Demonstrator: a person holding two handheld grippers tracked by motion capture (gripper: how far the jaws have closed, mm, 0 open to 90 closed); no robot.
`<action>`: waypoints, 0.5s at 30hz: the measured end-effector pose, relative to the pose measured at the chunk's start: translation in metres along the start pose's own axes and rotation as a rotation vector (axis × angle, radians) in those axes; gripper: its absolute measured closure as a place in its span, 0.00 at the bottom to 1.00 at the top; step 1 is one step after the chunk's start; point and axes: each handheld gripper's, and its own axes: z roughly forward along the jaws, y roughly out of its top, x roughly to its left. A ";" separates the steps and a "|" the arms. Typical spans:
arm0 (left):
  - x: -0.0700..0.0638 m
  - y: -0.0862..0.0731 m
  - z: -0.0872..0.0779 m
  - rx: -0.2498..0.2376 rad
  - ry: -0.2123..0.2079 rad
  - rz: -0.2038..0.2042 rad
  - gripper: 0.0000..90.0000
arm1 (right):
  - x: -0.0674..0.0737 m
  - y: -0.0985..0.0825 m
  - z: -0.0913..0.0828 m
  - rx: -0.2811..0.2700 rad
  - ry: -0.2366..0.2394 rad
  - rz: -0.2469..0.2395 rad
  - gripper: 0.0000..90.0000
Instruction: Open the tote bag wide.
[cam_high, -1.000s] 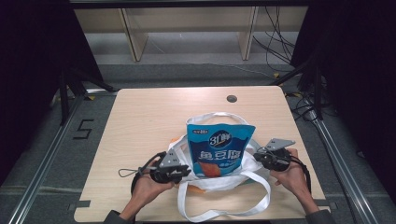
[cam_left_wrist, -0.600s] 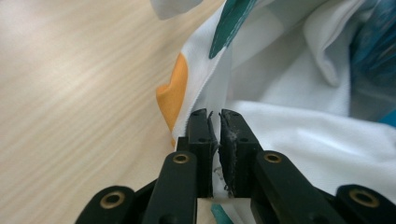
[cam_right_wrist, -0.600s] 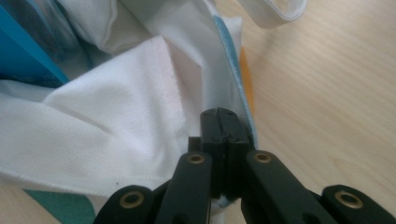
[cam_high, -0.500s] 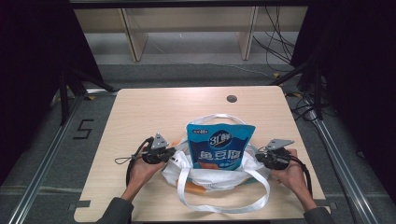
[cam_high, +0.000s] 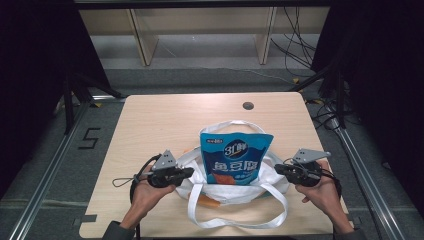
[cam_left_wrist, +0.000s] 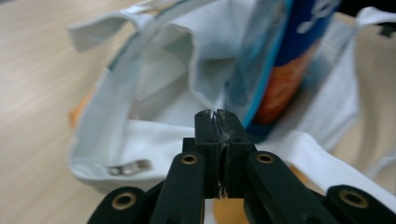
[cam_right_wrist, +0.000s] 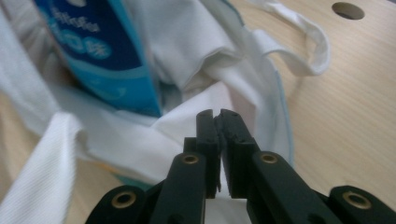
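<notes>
Vs. earlier frame: left gripper (cam_high: 187, 172) has moved in to the bag (cam_high: 197, 172) rim, lower centre; jaws just closed, pinching cloth. Right gripper (cam_high: 279, 169) jaws closed on the opposite rim, apparently gripping fabric. Bag: white woven cloth, limp, looped straps. Glossy blue pouch (cam_high: 235, 157) upright inside it.

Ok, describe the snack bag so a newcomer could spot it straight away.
On the wooden table, near the person's edge, lies a white tote bag. The snack bag stands upright in its mouth: blue, with white lettering and an orange picture, the one colourful thing there.
</notes>
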 end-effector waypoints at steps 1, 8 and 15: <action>0.000 0.000 0.000 0.000 0.000 0.000 0.99 | 0.000 0.000 0.000 0.000 0.000 0.000 0.98; -0.006 -0.026 0.025 0.102 -0.030 -0.008 0.99 | 0.016 -0.017 0.018 0.082 0.089 -0.026 1.00; -0.006 -0.035 0.040 0.177 0.009 0.048 0.99 | 0.026 -0.034 0.043 0.171 0.083 -0.034 1.00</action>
